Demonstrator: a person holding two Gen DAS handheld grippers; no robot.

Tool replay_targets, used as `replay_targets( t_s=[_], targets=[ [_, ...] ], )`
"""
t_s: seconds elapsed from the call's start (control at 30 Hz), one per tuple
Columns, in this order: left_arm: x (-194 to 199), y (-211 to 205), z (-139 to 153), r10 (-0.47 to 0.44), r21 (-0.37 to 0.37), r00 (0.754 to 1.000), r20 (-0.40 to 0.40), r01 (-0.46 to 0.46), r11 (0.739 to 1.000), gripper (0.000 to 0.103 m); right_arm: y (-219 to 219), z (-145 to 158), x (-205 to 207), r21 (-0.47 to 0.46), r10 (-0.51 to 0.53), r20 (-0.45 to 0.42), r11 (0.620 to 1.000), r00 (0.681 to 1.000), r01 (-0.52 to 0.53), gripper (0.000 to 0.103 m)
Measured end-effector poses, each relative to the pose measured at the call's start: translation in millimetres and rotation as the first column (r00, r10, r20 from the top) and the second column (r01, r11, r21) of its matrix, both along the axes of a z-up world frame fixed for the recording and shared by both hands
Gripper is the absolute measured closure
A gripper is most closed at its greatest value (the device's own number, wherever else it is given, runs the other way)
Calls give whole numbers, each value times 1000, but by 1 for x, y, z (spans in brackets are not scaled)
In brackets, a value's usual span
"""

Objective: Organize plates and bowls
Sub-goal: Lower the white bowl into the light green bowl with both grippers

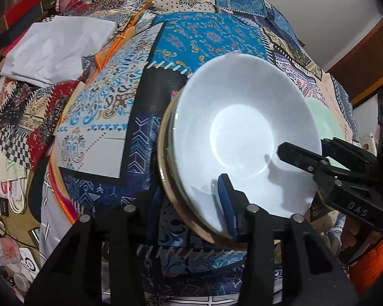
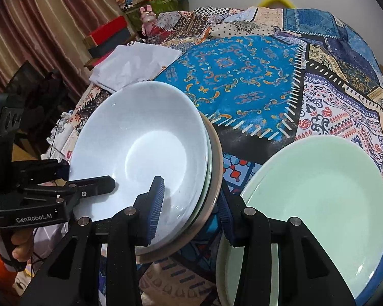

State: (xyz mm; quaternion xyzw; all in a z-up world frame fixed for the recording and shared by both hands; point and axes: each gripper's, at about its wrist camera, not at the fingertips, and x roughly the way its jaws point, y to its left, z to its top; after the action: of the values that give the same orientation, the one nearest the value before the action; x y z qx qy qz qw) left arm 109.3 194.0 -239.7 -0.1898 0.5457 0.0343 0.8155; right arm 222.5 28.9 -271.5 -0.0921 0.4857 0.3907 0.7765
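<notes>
A stack of bowls [image 1: 242,117] [image 2: 140,137], with a white bowl on top and a glass and a tan rim beneath, hangs tilted over the patchwork tablecloth [image 1: 109,117]. My left gripper [image 1: 191,199] [image 2: 86,176] is shut on the stack's near rim, one blue pad [image 1: 227,204] inside the white bowl and the other under the stack. My right gripper [image 2: 191,191] [image 1: 303,153] is shut on the opposite rim, one pad [image 2: 155,209] inside and one below. A mint green plate [image 2: 319,204] [image 1: 321,117] lies flat on the table to the right of the stack.
A folded white cloth [image 1: 56,51] [image 2: 132,63] lies at the table's far left. A pink rabbit figure [image 2: 148,17] and boxes stand beyond that edge. Papers and cables litter the floor [image 1: 10,191] at the left. A paler plate rim [image 2: 220,267] shows under the green plate.
</notes>
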Motion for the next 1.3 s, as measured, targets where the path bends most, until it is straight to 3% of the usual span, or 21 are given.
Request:
replay_targets(
  t_s=[0.2,0.43,0.73,1.3],
  targets=[
    [1,-6,0,0,32,1000,8,0,999,65,2,-1,-4,-10,-10,41,1000,999,10,67],
    [3,-11,6,28,80,1000,6,-28,996,66,-3,1,1,21,-42,7,999,999,42,71],
    [9,-13,15,39,80,999,11,-40,996,65,-9,5,2,45,-74,-4,996,997,74,71],
    [21,-47,62,-23,99,995,99,13,995,65,-57,52,1,146,-176,68,976,982,165,71]
  ],
)
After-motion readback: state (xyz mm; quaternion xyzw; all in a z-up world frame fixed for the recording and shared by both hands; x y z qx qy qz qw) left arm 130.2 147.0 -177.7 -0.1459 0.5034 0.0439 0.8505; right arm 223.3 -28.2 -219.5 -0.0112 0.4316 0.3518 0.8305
